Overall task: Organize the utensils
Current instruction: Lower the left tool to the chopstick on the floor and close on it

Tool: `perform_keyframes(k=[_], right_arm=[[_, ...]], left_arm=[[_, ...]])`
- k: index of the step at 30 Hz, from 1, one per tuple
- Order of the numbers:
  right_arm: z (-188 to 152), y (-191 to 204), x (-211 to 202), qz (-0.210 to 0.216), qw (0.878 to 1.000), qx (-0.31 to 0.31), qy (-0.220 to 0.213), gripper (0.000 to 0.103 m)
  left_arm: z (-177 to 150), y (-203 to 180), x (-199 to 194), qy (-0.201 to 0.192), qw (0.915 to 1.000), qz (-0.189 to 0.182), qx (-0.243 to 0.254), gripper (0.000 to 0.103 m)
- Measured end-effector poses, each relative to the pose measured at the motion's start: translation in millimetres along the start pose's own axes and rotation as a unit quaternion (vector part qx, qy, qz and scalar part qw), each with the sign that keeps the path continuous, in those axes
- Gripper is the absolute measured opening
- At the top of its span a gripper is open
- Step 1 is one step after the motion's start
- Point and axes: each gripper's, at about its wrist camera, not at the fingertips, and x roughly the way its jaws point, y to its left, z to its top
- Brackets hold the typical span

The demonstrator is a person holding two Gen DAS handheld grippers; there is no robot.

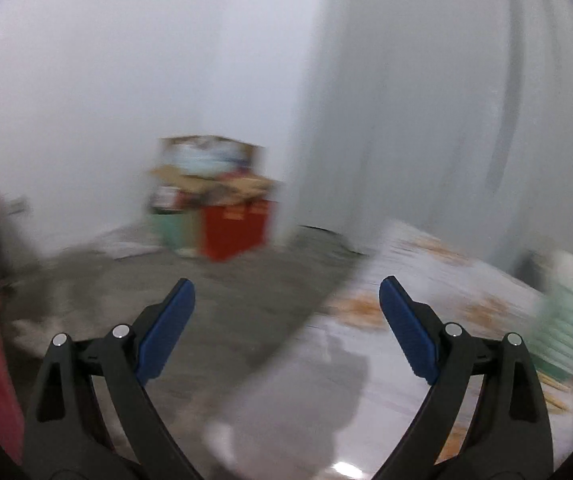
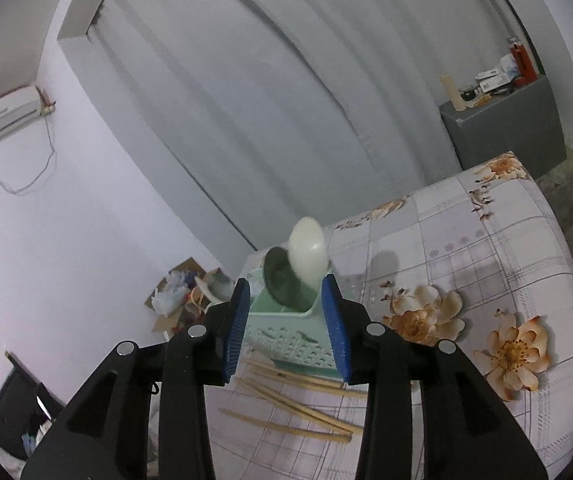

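Wooden chopsticks (image 2: pixel 286 404) lie before the green basket (image 2: pixel 290 340); right gripper (image 2: pixel 288 328) part-open, empty, framing it.

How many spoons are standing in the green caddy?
2. The white spoon stands upright at the right; the dark spoon leans just left, partly overlapped by it. The green caddy walls may hide more.

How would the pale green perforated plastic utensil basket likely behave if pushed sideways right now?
The pale green perforated plastic utensil basket looks thin-walled, so probably light and easy to slide on the smooth floral tablecloth. The white spoon and dark ladle stand tall above its rim, so it may tip if pushed high.
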Motion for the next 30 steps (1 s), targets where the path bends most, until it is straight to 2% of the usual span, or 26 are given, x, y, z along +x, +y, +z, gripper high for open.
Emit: perform_keyframes(k=[3,5,7,9,12,15,17,19,22,28,30], right_arm=[[-2,11,9,-0.002,1.000,-0.009,0.020,0.038],[-4,19,19,-0.003,0.999,-0.011,0.037,0.038],[-5,28,28,-0.007,0.999,-0.015,0.049,0.038],[-6,39,34,-0.011,0.998,-0.019,0.060,0.038],[-5,52,41,-0.023,0.997,-0.029,0.071,0.038],[1,63,39,-0.040,0.996,-0.038,0.076,0.038],[6,68,33,-0.052,0.995,-0.041,0.074,0.037],[11,71,26,-0.064,0.995,-0.037,0.074,0.038],[11,70,18,-0.082,0.993,-0.024,0.081,0.038],[-5,57,12,-0.133,0.983,0.011,0.127,0.038],[-10,52,12,-0.147,0.979,0.032,0.135,0.038]], left_arm=[[-11,55,20,0.014,0.9971,0.072,-0.019,0.089],[-36,97,50,0.051,0.9899,0.130,-0.024,0.089],[-68,128,83,0.107,0.9807,0.163,-0.018,0.089],[-117,157,124,0.182,0.9652,0.187,-0.019,0.088],[-176,177,168,0.268,0.9468,0.177,-0.024,0.081],[-242,184,214,0.349,0.9263,0.142,-0.020,0.071],[-270,180,238,0.376,0.9196,0.113,0.007,0.070],[-293,176,267,0.399,0.9137,0.075,0.017,0.069],[-314,182,307,0.421,0.9054,0.048,0.018,0.066],[-347,191,364,0.462,0.8828,0.059,0.058,0.059],[-355,194,380,0.470,0.8783,0.059,0.065,0.055]])
